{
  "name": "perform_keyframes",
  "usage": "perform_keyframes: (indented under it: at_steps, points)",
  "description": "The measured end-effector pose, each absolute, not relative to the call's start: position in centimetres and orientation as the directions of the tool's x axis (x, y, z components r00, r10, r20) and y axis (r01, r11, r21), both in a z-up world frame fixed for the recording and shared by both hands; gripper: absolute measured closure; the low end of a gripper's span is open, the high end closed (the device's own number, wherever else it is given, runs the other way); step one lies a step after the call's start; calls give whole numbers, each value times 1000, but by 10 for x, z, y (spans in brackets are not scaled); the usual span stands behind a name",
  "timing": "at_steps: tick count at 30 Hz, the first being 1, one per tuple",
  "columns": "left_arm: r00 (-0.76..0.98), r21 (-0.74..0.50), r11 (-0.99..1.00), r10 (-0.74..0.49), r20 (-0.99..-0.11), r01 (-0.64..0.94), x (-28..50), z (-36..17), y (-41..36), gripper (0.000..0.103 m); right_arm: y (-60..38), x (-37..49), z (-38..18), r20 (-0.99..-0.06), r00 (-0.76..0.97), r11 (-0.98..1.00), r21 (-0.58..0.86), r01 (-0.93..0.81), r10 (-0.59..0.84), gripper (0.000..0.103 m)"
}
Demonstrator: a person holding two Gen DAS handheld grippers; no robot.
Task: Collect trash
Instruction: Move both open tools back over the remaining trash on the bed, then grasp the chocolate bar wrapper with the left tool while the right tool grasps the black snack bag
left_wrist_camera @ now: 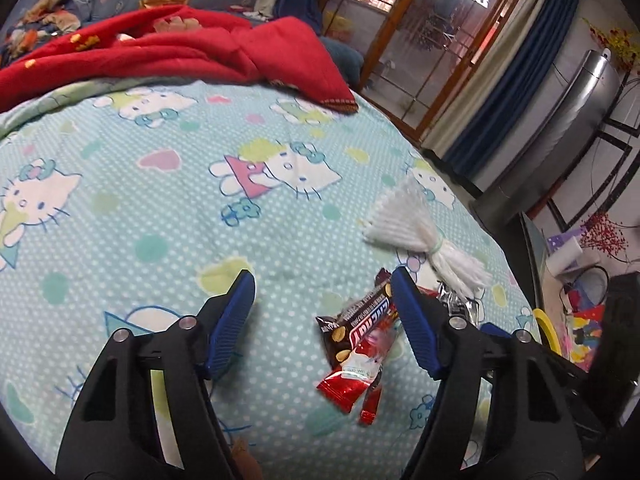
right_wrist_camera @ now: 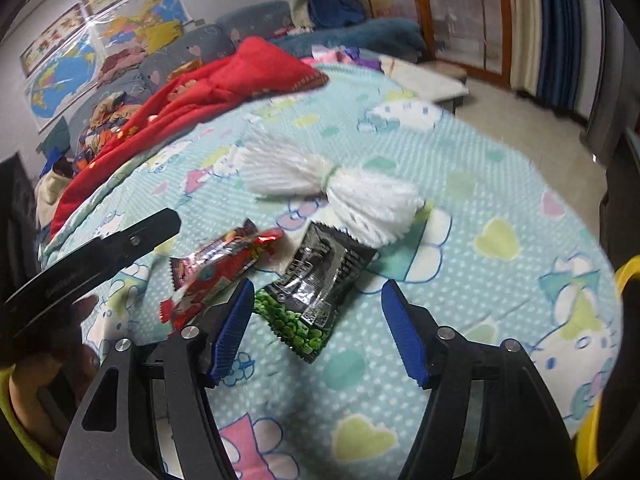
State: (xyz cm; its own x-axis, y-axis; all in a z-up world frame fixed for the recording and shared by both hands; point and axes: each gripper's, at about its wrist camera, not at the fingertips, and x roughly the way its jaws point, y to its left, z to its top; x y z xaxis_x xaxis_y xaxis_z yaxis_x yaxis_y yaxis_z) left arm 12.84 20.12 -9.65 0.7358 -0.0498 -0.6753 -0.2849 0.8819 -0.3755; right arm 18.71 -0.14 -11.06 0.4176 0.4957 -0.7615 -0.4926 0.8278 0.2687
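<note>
Both grippers hover over a bed (left_wrist_camera: 160, 184) covered in a mint cartoon-cat sheet.

Left gripper (left_wrist_camera: 322, 292): jaws apart, nothing pinched. The red and brown snack wrapper (left_wrist_camera: 360, 344) lies flat on the sheet between the fingers, close against the right-hand blue pad, but no squeeze is visible, so I call it released.

Right gripper (right_wrist_camera: 318, 304): jaws also apart, released. The black and green pea packet (right_wrist_camera: 312, 300) lies on the sheet between the fingertips, its near-left corner just beside the left pad; cannot tell if it touches.

Trash layout, right wrist view: the red wrapper (right_wrist_camera: 212, 272) sits left of the pea packet, the two nearly touching. A white tied bundle of strands (right_wrist_camera: 332, 188) with a green band lies just beyond the packet, overlapping its far end. In the left wrist view the same bundle (left_wrist_camera: 416, 236) is far-right of the wrapper, with a crinkled silver bit of packaging just below it.

Left gripper's black body (right_wrist_camera: 100, 252) shows at the left edge of the right wrist view, with a hand (right_wrist_camera: 44, 364) behind it.

Red blanket (left_wrist_camera: 180, 44) is bunched at the far side of the bed. A yellow rim (right_wrist_camera: 624, 280) sits off the bed's right edge.
</note>
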Motion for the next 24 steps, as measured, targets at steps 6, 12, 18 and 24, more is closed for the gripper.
perform_keyframes:
  at_steps: [6,12,18,24]
  points:
    - [718,-391,884,-96,-689,-257,133,-104,196,53,1,183,-116,-764,424,827,247,-506,487,51]
    - [698,-384,892,-117,-706,-239,138,-107,191,60,-1,179,-118,-759,421,815,239,-528,496,66]
    - [678,-372,904,-140,-721,-210,141,-108,184,66,-3,170,-116,-758,436,810,202,-551,486,71]
    - [670,-368,907,-146,-728,-203,141,-108,182,86,-7,164,-114,-758,419,796,212,-567,500,79]
